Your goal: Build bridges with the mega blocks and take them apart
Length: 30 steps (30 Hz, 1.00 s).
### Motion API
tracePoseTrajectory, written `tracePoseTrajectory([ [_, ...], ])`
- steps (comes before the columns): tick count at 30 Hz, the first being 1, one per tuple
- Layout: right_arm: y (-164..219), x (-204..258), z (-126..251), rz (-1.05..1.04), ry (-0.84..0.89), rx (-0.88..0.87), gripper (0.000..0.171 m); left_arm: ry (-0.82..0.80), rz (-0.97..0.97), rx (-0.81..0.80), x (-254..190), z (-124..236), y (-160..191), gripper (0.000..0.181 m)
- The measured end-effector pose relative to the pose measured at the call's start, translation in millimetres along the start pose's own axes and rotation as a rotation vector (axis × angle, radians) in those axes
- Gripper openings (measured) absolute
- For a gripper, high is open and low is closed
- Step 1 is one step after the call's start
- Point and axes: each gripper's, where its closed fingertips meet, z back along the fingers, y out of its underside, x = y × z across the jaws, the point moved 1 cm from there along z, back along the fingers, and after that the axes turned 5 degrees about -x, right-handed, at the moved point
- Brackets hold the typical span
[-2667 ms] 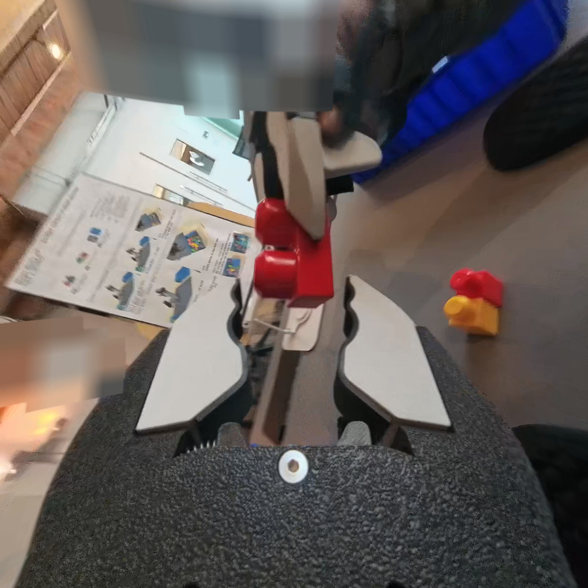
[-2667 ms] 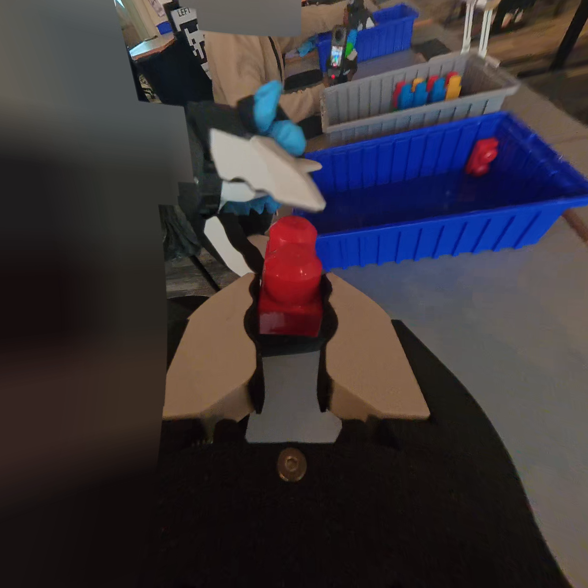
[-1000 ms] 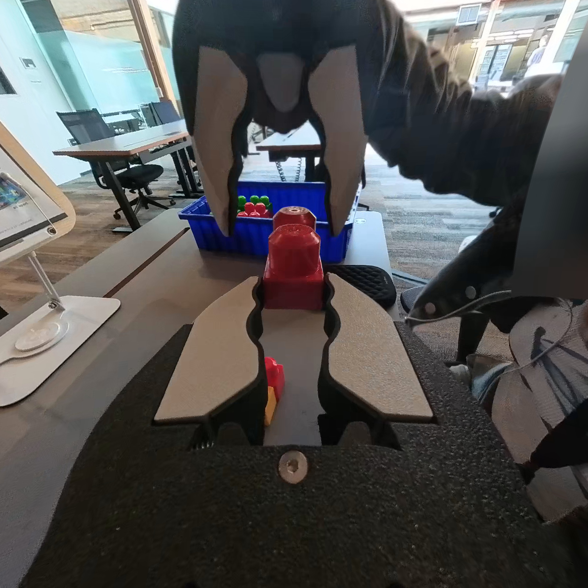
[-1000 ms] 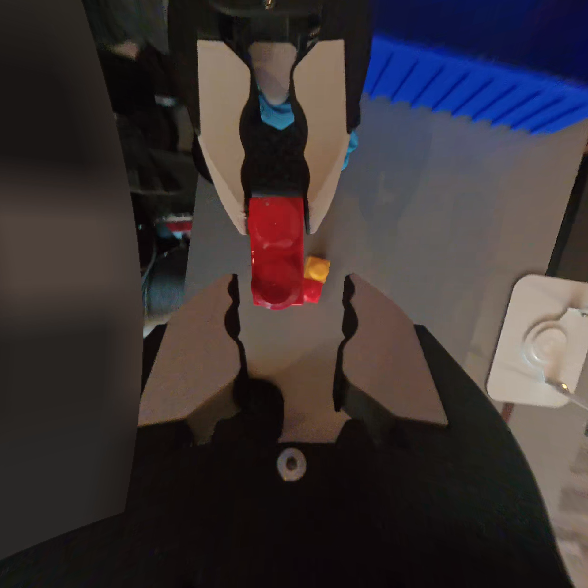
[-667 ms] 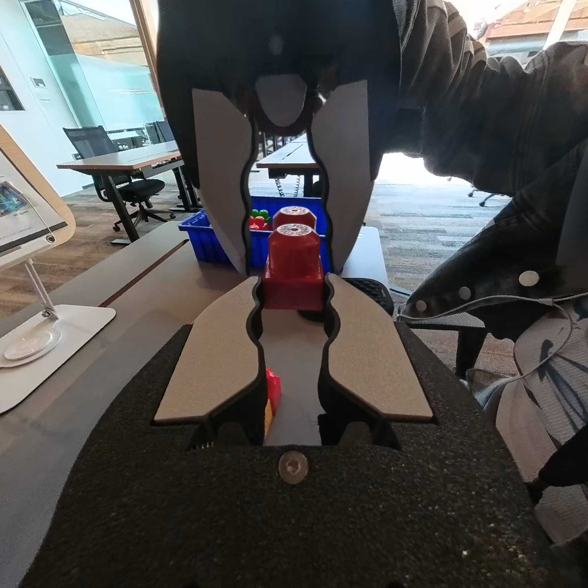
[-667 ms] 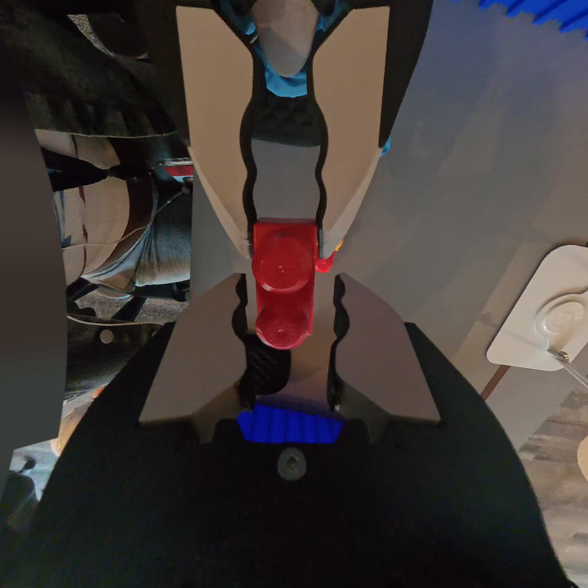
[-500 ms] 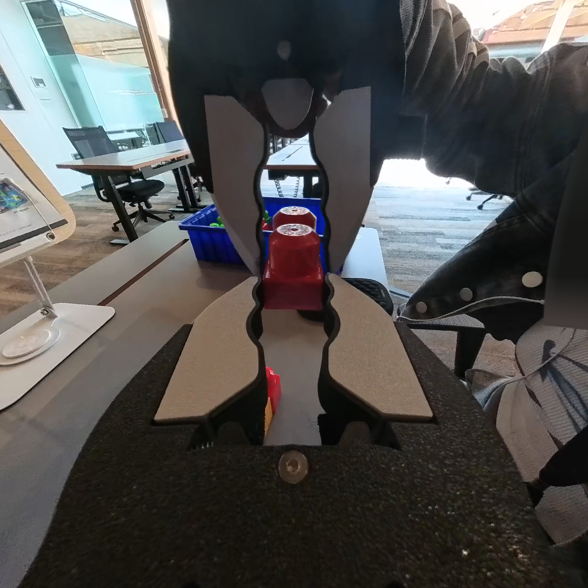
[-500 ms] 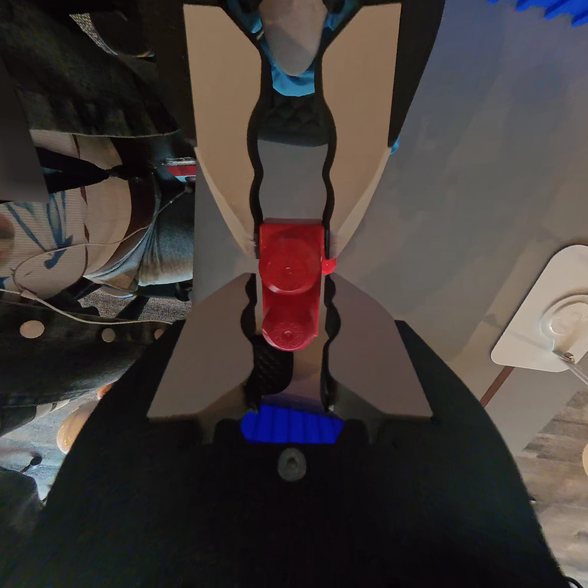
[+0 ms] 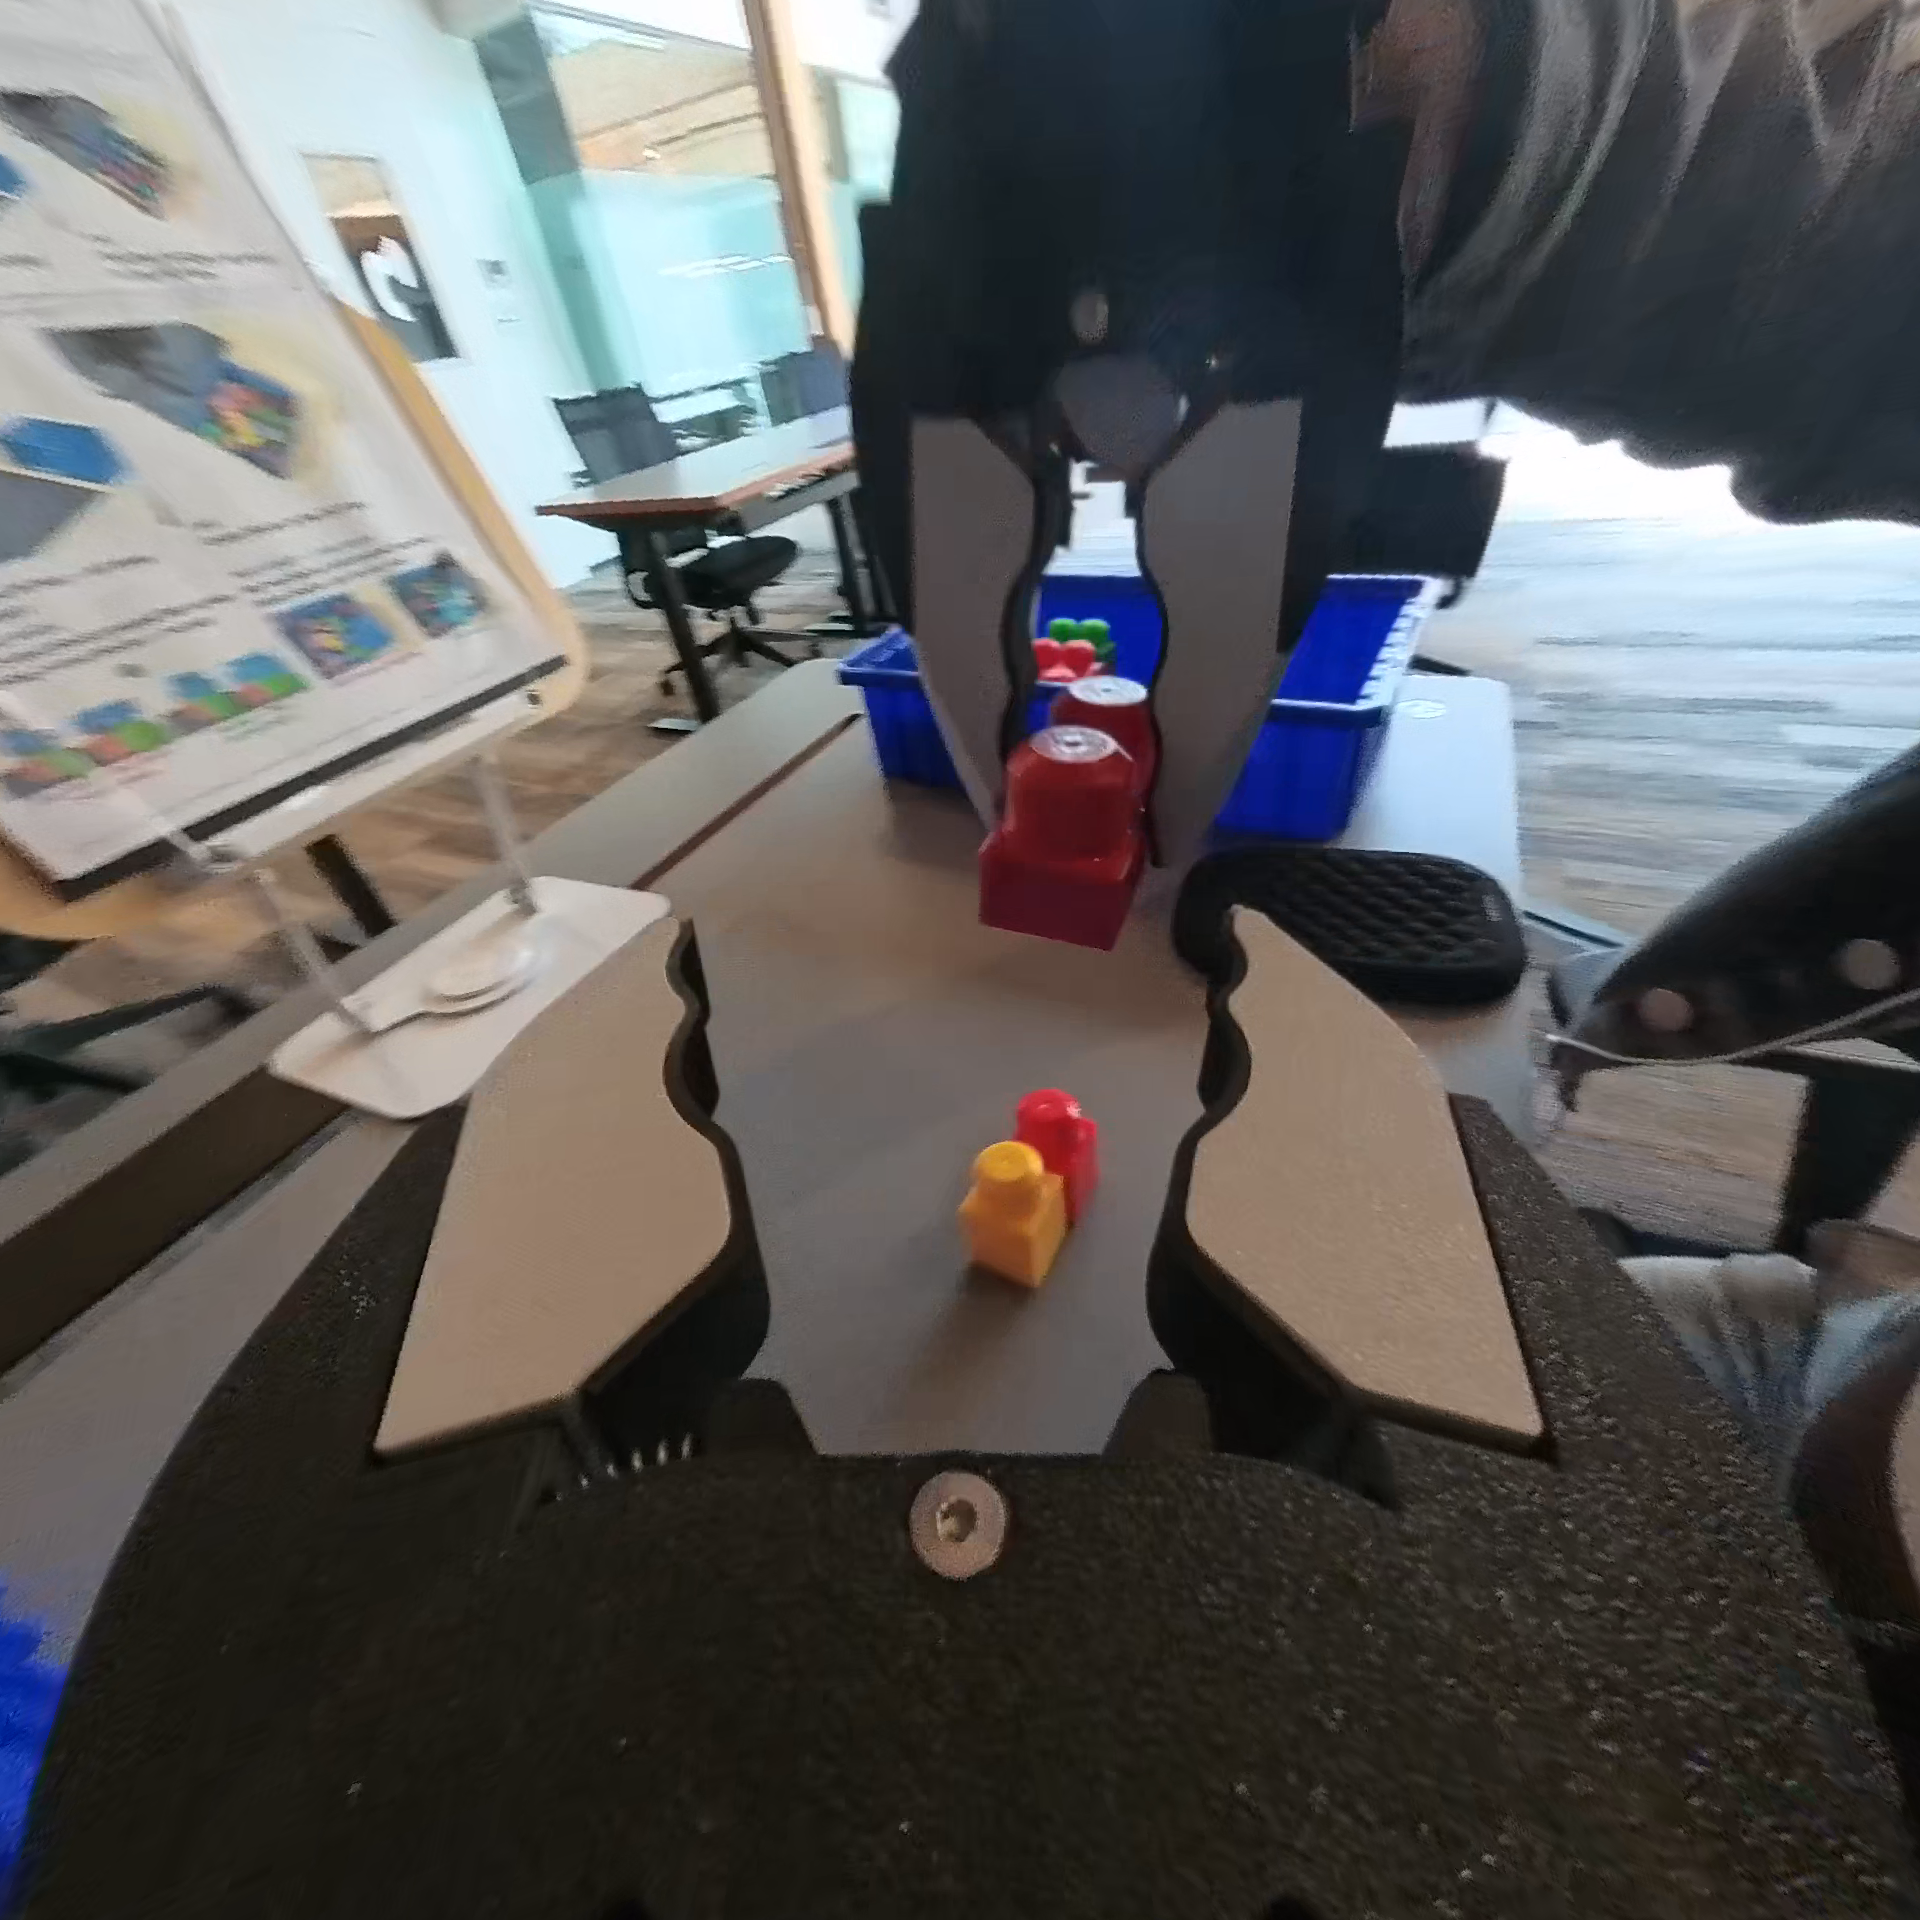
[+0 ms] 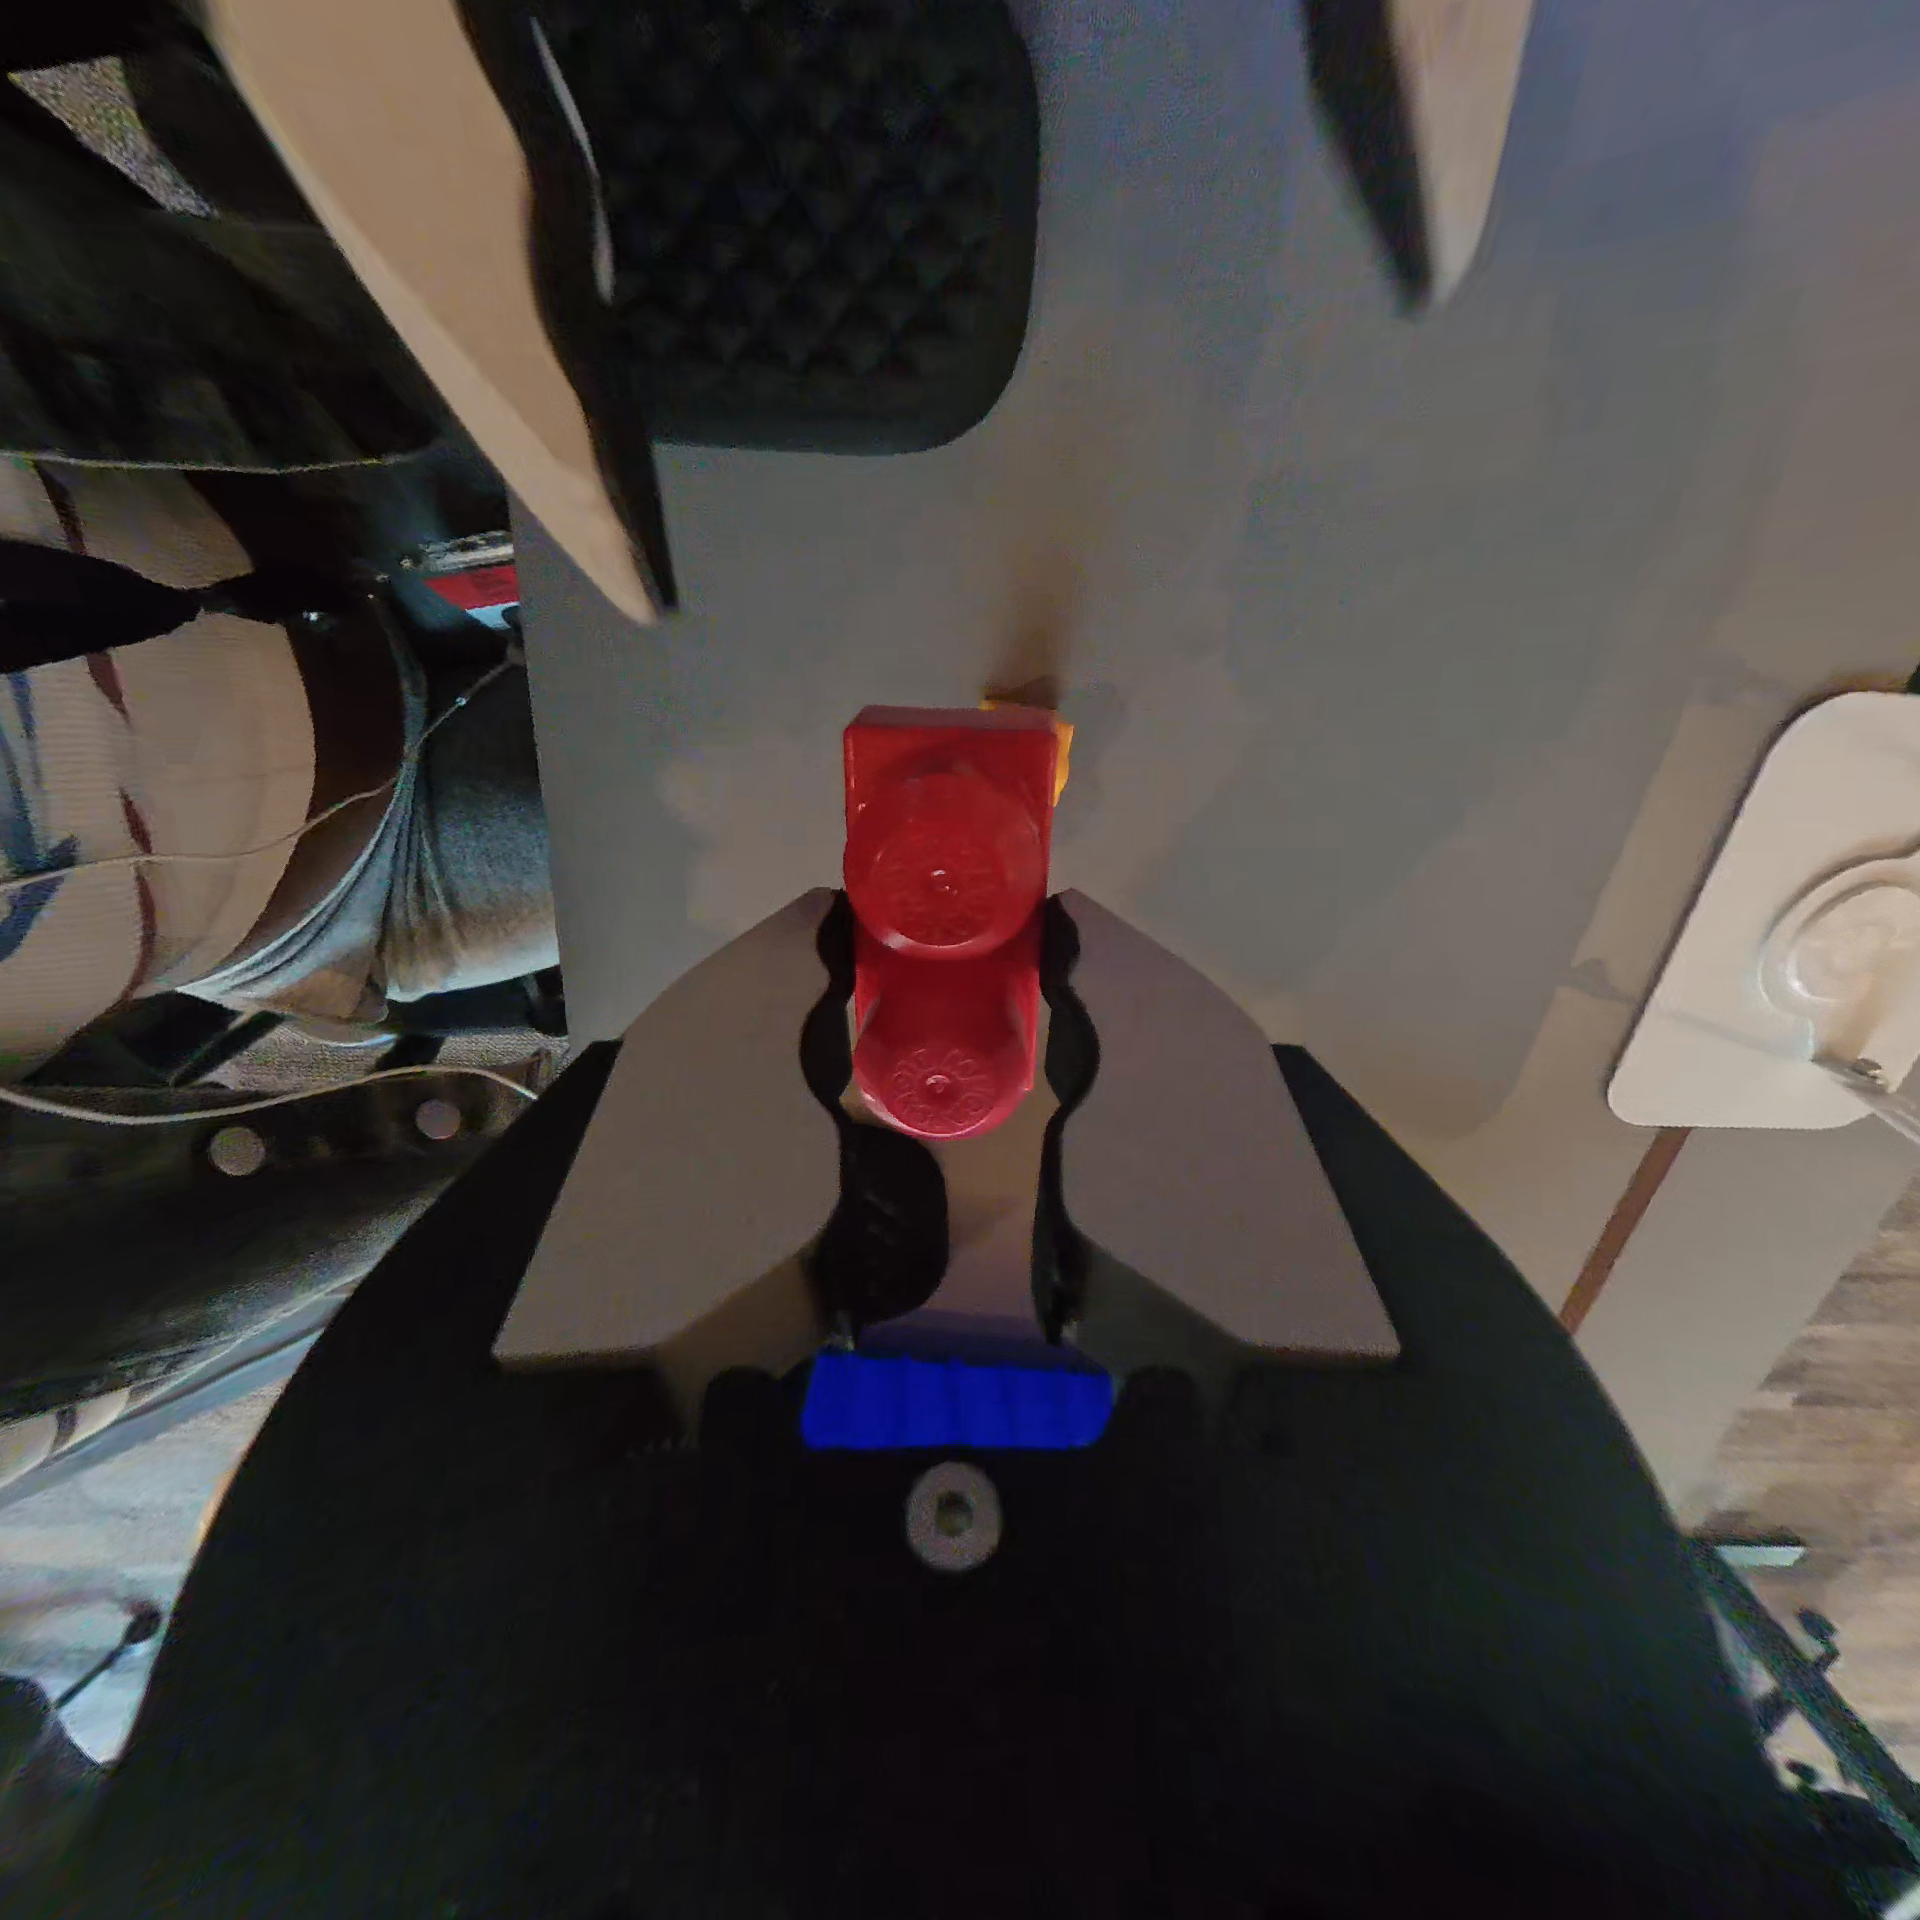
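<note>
In the left wrist view, your left gripper (image 9: 956,1049) had its fingers spread wide apart, holding nothing. Between them on the grey table (image 9: 883,997) stood two small single-stud plastic blocks, one yellow block (image 9: 1013,1216) and one small red block (image 9: 1060,1138), touching. At 12 o'clock your right gripper (image 9: 1070,790) hung fingers-down, clamped on one red two-stud plastic block (image 9: 1060,852). Behind it sat one blue plastic bin (image 9: 1299,748) with a few red and green blocks inside, too small to count.

In the right wrist view, your right gripper's fingers (image 10: 717,1122) pinched only the near half of that red block; its far half jutted beyond the tips. With that shallow hold, pressing down onto the pair could pivot the block or pop it loose. The loose pair might also slide apart.
</note>
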Motion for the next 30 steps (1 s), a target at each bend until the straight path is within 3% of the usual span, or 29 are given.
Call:
tracePoseTrajectory([
  [3, 8.5, -3.8, -16.3, -0.030, 0.006, -0.003, 0.034, -0.071, -0.002, 0.040, 7.0, 21.9, 0.5, 0.089],
  [11, 24.7, -13.3, -58.7, -0.084, 0.024, 0.005, 0.034, 0.003, 0.068, 0.135, -2.4, 57.2, 19.3, 0.083],
  [22, 47.7, -24.0, -104.3, -0.153, 0.037, 0.041, 0.034, 0.131, 0.026, 0.279, 0.2, 63.6, 68.1, 0.081],
  [30, 54.7, -22.7, -125.8, -0.147, 0.010, 0.063, 0.034, 0.158, 0.043, 0.297, 4.1, 62.4, 81.0, 0.077],
])
